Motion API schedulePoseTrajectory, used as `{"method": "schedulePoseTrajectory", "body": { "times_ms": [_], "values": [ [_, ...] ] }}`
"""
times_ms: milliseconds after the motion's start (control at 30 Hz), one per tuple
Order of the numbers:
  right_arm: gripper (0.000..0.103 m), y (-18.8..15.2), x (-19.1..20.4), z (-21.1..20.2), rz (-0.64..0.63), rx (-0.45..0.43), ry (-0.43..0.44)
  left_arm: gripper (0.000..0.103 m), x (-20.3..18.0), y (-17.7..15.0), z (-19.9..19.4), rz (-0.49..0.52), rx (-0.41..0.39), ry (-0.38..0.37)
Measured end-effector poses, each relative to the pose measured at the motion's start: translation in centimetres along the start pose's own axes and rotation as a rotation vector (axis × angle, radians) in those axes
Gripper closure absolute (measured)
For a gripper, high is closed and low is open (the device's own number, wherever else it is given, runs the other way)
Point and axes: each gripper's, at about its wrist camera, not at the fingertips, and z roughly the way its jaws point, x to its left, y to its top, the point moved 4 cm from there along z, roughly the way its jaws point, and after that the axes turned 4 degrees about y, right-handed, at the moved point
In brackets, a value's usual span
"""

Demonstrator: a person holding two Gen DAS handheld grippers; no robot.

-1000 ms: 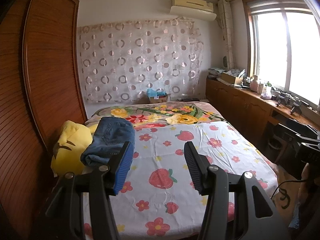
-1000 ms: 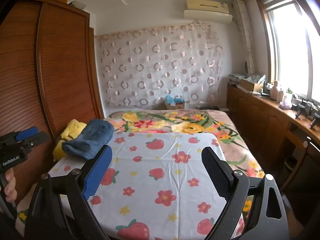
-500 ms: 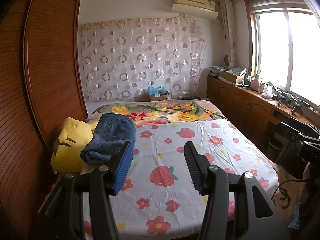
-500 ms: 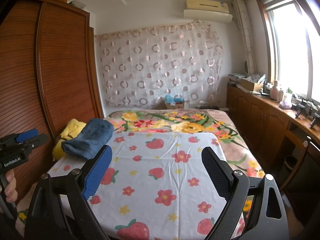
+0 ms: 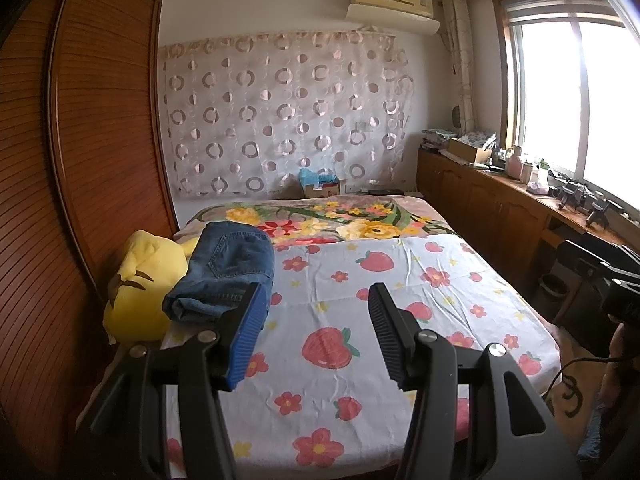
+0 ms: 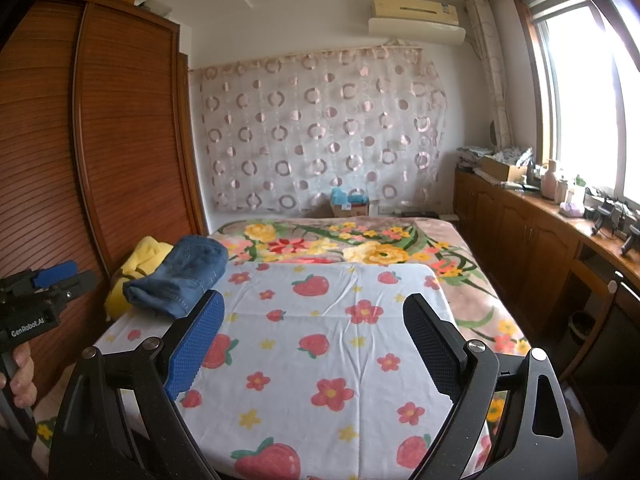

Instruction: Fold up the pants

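Folded jeans [image 5: 228, 270] on yellow plush [image 5: 144, 280], bed's [image 5: 400, 280] left edge. Left gripper [image 5: 316, 336] & right gripper [image 6: 312, 344]: fingers apart, nothing held.

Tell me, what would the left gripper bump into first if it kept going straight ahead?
Probably the white strawberry-and-flower bed sheet. The left gripper points slightly downward at bare sheet, its jaws open and empty; the folded blue denim jeans lie off to its left.

Folded blue jeans [image 5: 228, 270] atop bed's left edge
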Motion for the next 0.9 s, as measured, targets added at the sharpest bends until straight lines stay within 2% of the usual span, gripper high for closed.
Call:
{"method": "schedulePoseTrajectory", "body": {
  "times_ms": [900],
  "values": [
    [0.01,0.19,0.02,-0.01,0.0,0.002,0.0,0.05,0.13,0.13,0.09,-0.001,0.001,-0.001]
  ]
}}
